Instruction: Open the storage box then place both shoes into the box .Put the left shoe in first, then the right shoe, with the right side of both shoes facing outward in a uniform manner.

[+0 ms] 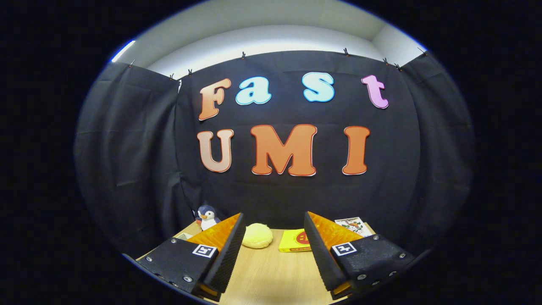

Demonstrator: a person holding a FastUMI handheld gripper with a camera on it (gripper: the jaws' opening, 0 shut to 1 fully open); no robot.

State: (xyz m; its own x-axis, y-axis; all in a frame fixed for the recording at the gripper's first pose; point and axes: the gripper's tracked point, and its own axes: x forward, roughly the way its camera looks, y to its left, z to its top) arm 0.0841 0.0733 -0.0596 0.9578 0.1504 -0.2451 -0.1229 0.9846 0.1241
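Gripper view, items as seen.

Hand-held gripper: held level above the tabletop, pointing toward the black cloth wall. Fingers spread wide apart, nothing between them, touching nothing; released and empty.

Tabletop: pale wood, its far edge meeting the cloth wall.

Yellow rounded soft item: resting on the tabletop beyond the fingers, just inside the left finger's tip. Looks like a bun or sponge; cannot tell which.

Yellow flat box: lying flat beyond the fingers, just beside the right finger, near the rounded item but apart from it. Small packet, not a storage box by the look of it.

Penguin plush: upright at the back of the tabletop, outside the left finger.

Printed card: lying flat at the back, outside the right finger, partly hidden by it.

Task's things: the storage box and the two shoes are not among the items listed above; presumably they lie lower or to one side of where the gripper points.

Step in hand, as a judgement: the task seems at its start, the box not yet opened. To do this well, tilt the gripper down and bring the storage box ahead of the fingers first, keep the fingers spread until they straddle the lid edge or handle, and approach squarely so the lid lifts without dragging the box.
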